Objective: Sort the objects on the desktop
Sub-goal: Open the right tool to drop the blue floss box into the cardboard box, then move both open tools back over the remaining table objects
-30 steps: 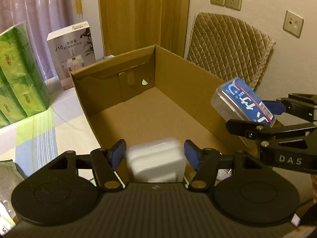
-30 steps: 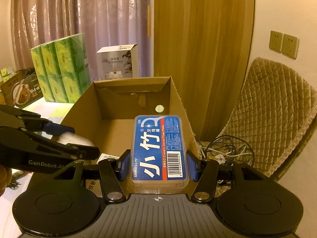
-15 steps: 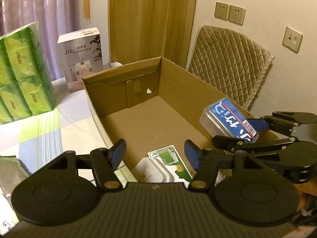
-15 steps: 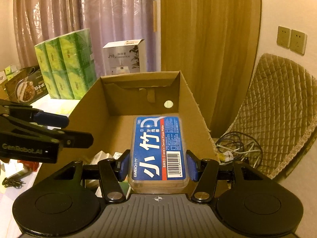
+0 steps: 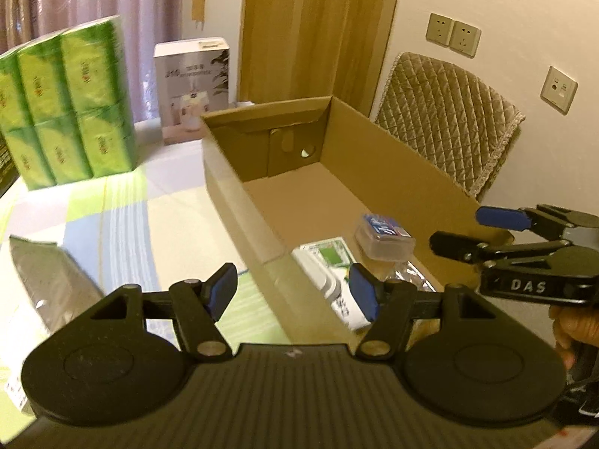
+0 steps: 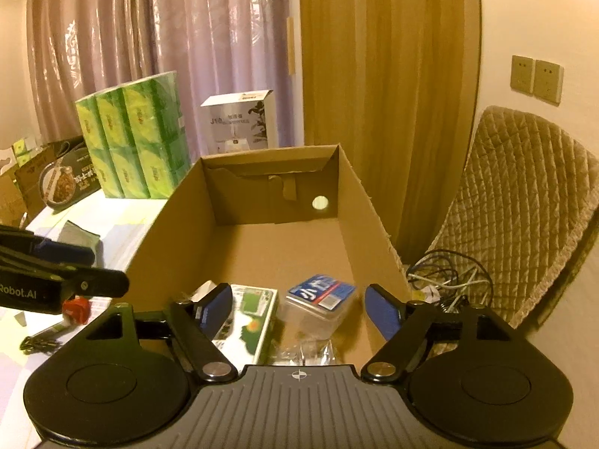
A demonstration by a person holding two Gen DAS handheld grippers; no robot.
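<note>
An open cardboard box [image 5: 239, 194] [image 6: 374, 217] stands on the table. Inside it lie a clear dental floss case with a blue label [image 5: 385, 237] [image 6: 320, 299], a white and green packet [image 5: 329, 258] [image 6: 254, 314], a white box [image 5: 331, 292] and some clear plastic wrap [image 6: 307, 353]. My left gripper [image 5: 294, 292] is open and empty over the box's near left wall. My right gripper [image 6: 297, 305] is open and empty above the box's near end; it also shows in the left wrist view [image 5: 471, 232].
Green tissue packs [image 5: 63, 104] [image 6: 134, 142] and a white humidifier box [image 5: 192, 86] [image 6: 239, 123] stand behind. A silver pouch [image 5: 48, 284] lies left. A red item [image 6: 76, 308] lies on the table. A quilted chair [image 6: 524, 202] and cables [image 6: 445, 277] are at the right.
My right gripper opened and let go of the floss case, which now lies in the box. My left gripper let go of the white box earlier and has drawn back to the left.
</note>
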